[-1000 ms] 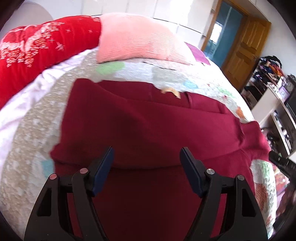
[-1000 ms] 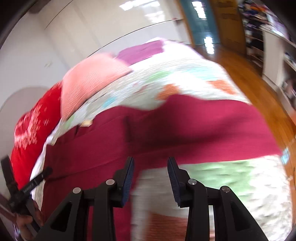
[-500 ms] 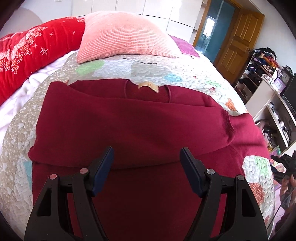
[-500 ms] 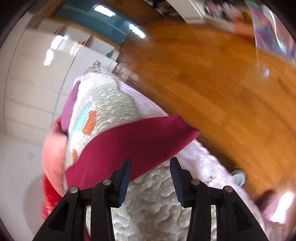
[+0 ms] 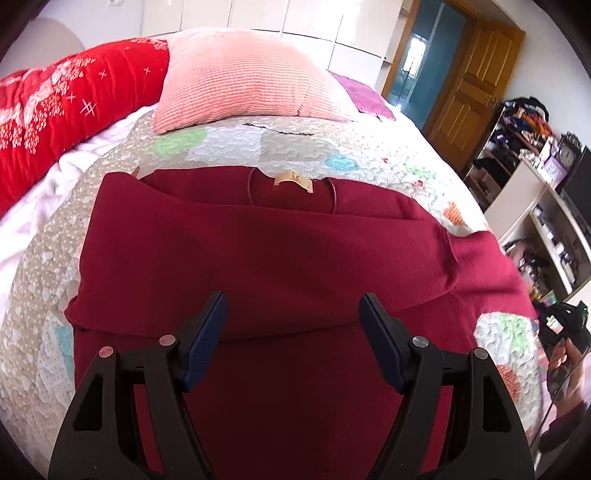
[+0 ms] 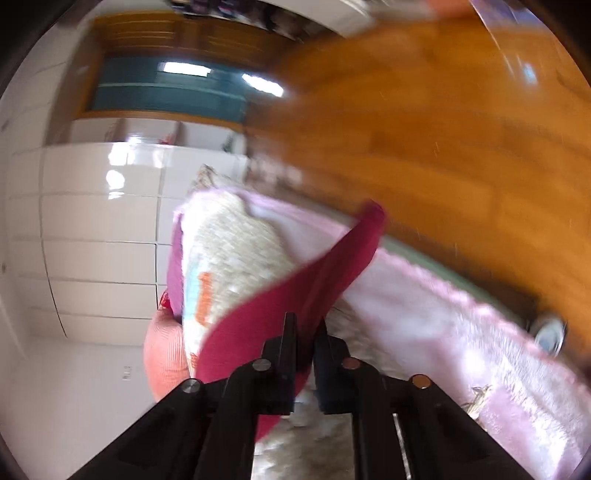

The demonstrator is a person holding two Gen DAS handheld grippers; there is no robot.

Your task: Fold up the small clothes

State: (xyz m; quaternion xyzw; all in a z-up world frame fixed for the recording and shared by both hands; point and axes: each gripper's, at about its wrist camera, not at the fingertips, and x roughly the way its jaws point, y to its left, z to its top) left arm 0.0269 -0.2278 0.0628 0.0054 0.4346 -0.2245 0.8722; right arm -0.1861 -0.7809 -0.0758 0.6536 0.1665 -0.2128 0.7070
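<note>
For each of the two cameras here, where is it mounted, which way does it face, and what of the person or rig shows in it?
Left wrist: on the left gripper, looking down over the maroon garment on the quilt toward the pink pillow; its open fingers and, at right, a hand show.
Right wrist: on the right gripper, rolled sideways at the bed's edge, wooden floor behind; jaws shut on a sleeve of the garment.
Shared: garment, quilt, pillow.

Bright bedroom: glossy white wardrobe doors (image 5: 295, 18), wooden door (image 5: 469, 92), wood floor (image 6: 424, 129), cluttered white shelves (image 5: 535, 206), quilted bed (image 5: 295, 147).
</note>
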